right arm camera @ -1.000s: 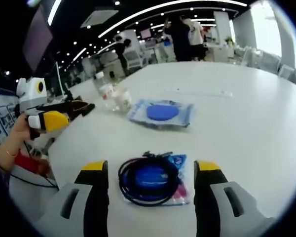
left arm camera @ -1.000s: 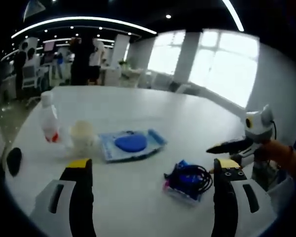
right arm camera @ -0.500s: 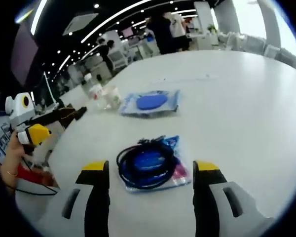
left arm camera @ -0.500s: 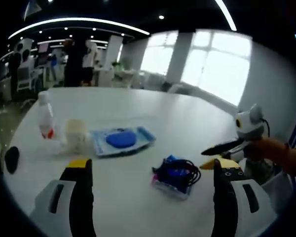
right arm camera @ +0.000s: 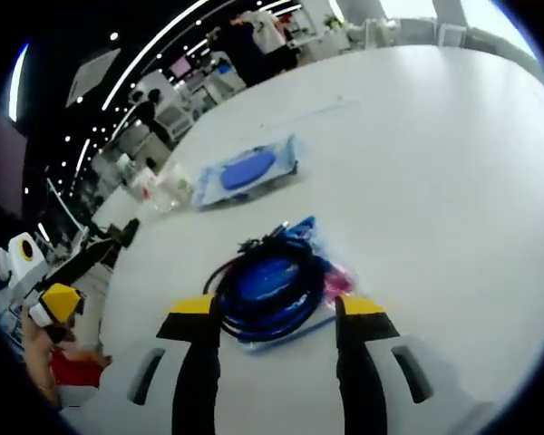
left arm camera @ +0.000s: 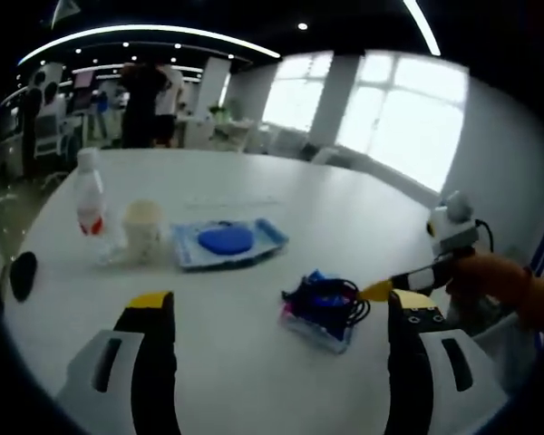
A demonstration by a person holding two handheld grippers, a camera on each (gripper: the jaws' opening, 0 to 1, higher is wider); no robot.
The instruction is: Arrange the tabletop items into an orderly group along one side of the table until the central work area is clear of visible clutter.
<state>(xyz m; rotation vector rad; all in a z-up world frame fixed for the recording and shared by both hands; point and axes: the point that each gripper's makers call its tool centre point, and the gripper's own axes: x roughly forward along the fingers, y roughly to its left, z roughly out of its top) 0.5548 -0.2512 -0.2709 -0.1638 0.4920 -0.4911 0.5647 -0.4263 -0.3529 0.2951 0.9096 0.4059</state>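
bottle (left arm camera: pixel 90 193) | cup (left arm camera: pixel 145 230) | pouch (left arm camera: pixel 227 243) | cable pack (left arm camera: pixel 322 304) nearest

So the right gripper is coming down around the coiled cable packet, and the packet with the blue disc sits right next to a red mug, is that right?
Not quite. The right gripper view shows the right gripper open around the coiled cable packet, but the left gripper view shows the blue disc packet beside a pale cream cup, not a red mug.

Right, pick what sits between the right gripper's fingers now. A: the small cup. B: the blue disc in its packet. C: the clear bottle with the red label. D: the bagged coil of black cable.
D: in the right gripper view the bagged coil of black cable lies on the table between the open right gripper fingers; the other items sit farther off.
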